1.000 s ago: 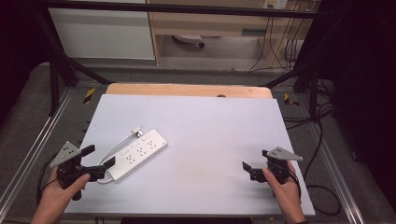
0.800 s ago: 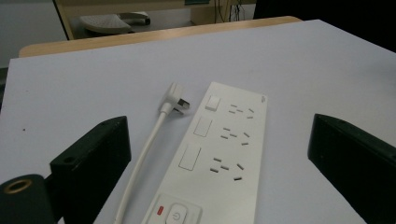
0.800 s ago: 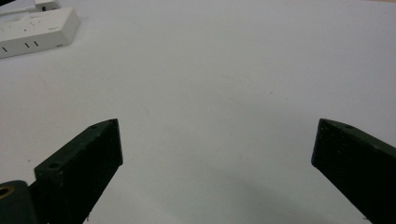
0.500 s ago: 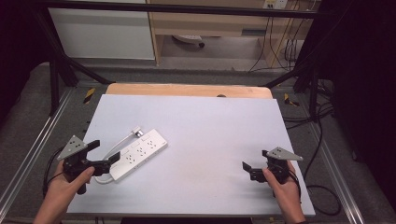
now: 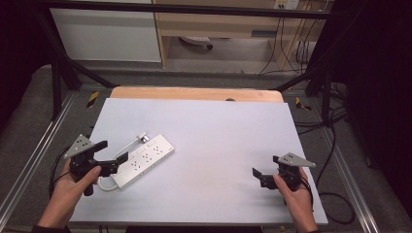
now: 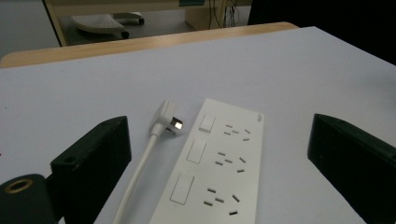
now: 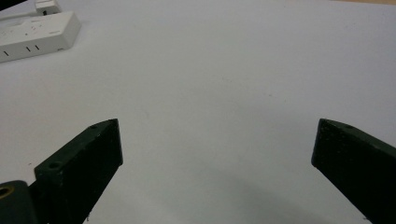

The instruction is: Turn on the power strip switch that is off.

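A white power strip (image 5: 145, 159) lies slantwise on the left part of the white tabletop (image 5: 218, 126). Its white cable curls round to a plug (image 5: 142, 137) lying by its far end. My left gripper (image 5: 112, 151) stands open at the strip's near end, jaws wide apart and empty. In the left gripper view the power strip (image 6: 219, 163) and plug (image 6: 169, 119) lie just ahead between the open jaws of the left gripper (image 6: 219, 126). My right gripper (image 5: 266, 166) is open and empty over bare table at the front right. The right gripper view has the power strip (image 7: 37, 32) far off at top left.
A wooden table edge (image 5: 194, 93) runs along the back of the white top. Metal frame rails (image 5: 29, 165) flank the table on both sides. Cables (image 5: 335, 145) trail on the floor at the right. Beyond the table stand a white cabinet (image 5: 107, 34) and a wooden shelf.
My left gripper has moved a little forward, closer to the power strip's near end. The right gripper has stayed where it was.
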`<state>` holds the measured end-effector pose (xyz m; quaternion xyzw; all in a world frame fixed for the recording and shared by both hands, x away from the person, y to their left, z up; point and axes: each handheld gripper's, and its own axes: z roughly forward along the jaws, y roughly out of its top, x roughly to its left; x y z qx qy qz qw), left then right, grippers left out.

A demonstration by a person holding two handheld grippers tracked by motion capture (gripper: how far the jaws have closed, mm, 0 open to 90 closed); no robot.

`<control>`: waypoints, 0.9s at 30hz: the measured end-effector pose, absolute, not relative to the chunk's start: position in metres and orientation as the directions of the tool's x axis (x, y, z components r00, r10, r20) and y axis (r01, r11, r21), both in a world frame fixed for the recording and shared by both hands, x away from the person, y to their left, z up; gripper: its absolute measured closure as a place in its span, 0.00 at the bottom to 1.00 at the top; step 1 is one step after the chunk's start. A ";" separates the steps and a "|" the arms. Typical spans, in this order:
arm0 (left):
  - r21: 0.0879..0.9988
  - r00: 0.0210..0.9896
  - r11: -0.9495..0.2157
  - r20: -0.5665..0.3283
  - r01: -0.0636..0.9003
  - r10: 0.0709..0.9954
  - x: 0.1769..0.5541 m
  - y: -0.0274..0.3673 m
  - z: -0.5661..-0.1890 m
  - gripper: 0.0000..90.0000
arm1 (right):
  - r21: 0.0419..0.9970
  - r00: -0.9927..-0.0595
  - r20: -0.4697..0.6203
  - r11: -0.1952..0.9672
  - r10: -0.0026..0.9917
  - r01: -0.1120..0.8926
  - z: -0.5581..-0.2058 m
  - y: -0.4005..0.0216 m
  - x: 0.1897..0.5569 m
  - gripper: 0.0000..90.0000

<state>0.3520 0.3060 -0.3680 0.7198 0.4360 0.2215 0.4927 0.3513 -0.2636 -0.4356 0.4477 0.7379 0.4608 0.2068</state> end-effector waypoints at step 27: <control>0.888 0.538 -0.186 -0.078 0.420 0.839 0.381 0.290 -0.361 0.07 | 0.867 -0.514 0.112 0.169 0.850 0.469 -0.435 -0.264 0.352 0.03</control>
